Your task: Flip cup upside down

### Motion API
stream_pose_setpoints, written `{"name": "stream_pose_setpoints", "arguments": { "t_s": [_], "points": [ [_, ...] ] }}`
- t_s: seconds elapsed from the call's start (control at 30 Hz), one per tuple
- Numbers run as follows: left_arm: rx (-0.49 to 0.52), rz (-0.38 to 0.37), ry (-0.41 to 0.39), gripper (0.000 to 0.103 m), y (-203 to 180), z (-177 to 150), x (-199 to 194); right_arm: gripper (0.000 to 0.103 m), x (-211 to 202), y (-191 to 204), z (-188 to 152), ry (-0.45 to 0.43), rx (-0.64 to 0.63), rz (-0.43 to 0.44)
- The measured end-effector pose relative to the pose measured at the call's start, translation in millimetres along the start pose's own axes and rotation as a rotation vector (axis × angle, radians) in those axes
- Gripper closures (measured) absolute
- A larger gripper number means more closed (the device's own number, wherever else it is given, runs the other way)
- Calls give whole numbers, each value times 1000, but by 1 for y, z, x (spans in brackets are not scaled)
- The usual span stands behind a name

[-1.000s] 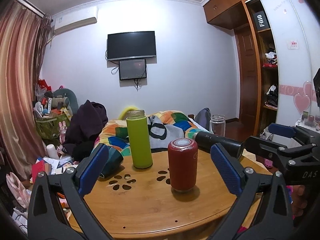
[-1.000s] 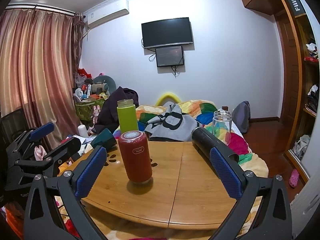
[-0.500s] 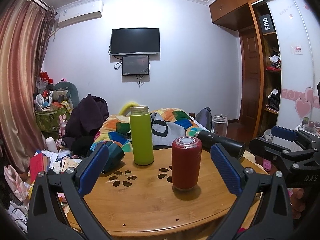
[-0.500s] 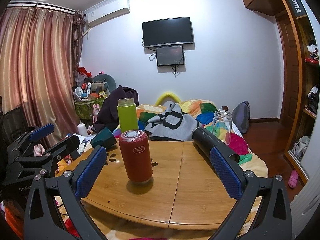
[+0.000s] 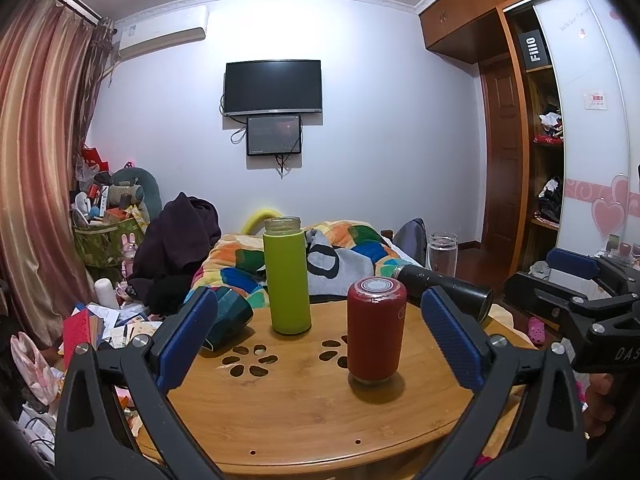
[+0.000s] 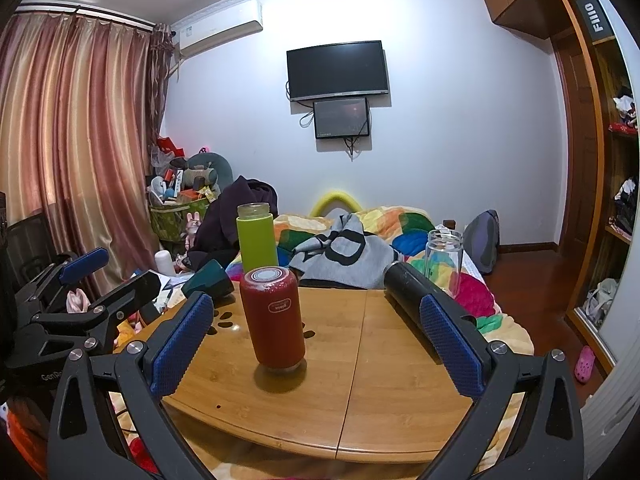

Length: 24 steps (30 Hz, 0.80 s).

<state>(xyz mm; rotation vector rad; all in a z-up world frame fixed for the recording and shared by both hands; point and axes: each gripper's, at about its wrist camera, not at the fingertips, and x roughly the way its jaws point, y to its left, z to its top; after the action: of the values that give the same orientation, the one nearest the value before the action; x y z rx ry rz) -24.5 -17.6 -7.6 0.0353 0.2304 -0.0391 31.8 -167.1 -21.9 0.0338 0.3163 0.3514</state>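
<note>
Nearest each lens, both tools are hanging short of the round wooden table (image 6: 400, 420) with their blue-padded fingers spread wide and nothing between them. Seen from its own camera, the left gripper (image 5: 316, 340) is framing the table's middle, its right pad sitting in front of the lying black flask. Likewise, the right gripper (image 6: 316, 344) is gaping, and the red cup (image 6: 274, 316) is standing just beyond its left pad, untouched.

On the table, that red cup (image 5: 375, 330) is resting as the closest vessel, its logo reading inverted and a pale disc showing on top, so it is looking as though it is already standing mouth-down. Whether it is the one meant by the task I cannot tell for certain.

Behind it, the green bottle (image 5: 287, 276) is standing upright with its lid off, mouth facing the ceiling. To its left a dark teal cup (image 5: 228, 316) is lying on its side near the table edge, and to the right the black flask (image 6: 416, 296) is lying too. At the far rim a clear glass (image 6: 444, 258) is standing.

Judging from this, no grip is being made now; any remaining flip is not yet begun, and the uncapped green bottle or the toppled vessels are seeming the likeliest candidates.
</note>
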Motion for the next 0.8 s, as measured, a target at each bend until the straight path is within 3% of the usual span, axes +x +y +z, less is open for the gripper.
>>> {"name": "stream_pose_setpoints", "arguments": {
  "t_s": [0.8],
  "points": [
    [-27,-30,9,0,6,0,-1,0,-4,1,1,-23,-7,1]
  ]
}}
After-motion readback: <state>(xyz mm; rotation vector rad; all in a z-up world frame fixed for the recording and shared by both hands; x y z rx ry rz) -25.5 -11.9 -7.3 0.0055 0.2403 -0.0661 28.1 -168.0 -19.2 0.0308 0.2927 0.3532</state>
